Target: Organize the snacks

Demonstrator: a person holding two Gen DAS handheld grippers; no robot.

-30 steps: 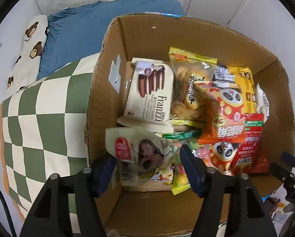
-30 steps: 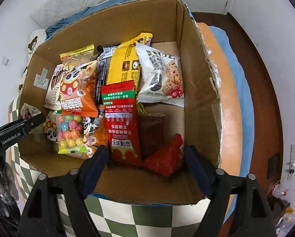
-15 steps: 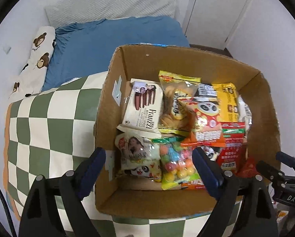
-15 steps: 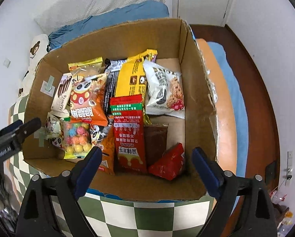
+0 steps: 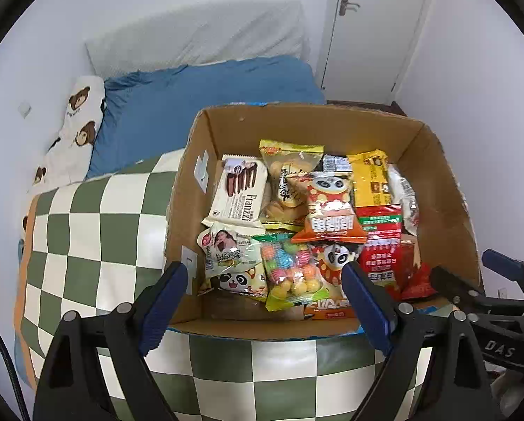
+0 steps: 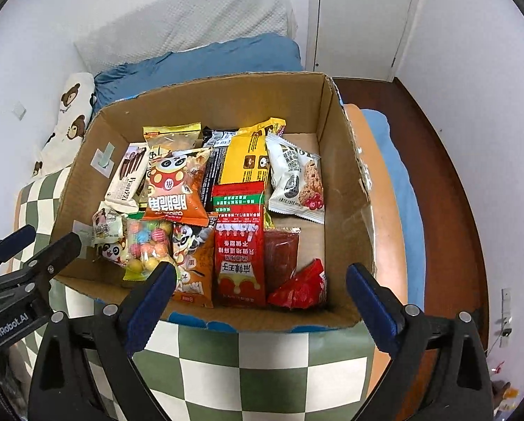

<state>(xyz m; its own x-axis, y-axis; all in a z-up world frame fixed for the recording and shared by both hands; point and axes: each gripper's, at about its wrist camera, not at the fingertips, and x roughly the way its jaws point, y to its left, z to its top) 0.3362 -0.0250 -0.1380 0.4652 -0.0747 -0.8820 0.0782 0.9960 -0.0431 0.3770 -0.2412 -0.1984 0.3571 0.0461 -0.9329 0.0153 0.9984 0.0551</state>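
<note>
Right wrist view: bed [image 6: 205, 59], then box [image 6: 346, 182] on the checked blanket [image 6: 272, 372], snacks [image 6: 239, 231] packed flat inside. Right gripper [image 6: 261, 294] and left gripper [image 5: 264, 294] hang above the near rim, jaws apart, empty. Risk, I judge: a careless reach could snag the rim or ruffle overlapped packets, since several lie stacked.

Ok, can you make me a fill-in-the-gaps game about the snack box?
1. The snacks lie in a cardboard ___.
2. The box sits on a green and white ___ blanket.
3. The orange bag shows a ___ face.
4. The right gripper holds ___.

Missing words: box; checkered; panda; nothing
</note>
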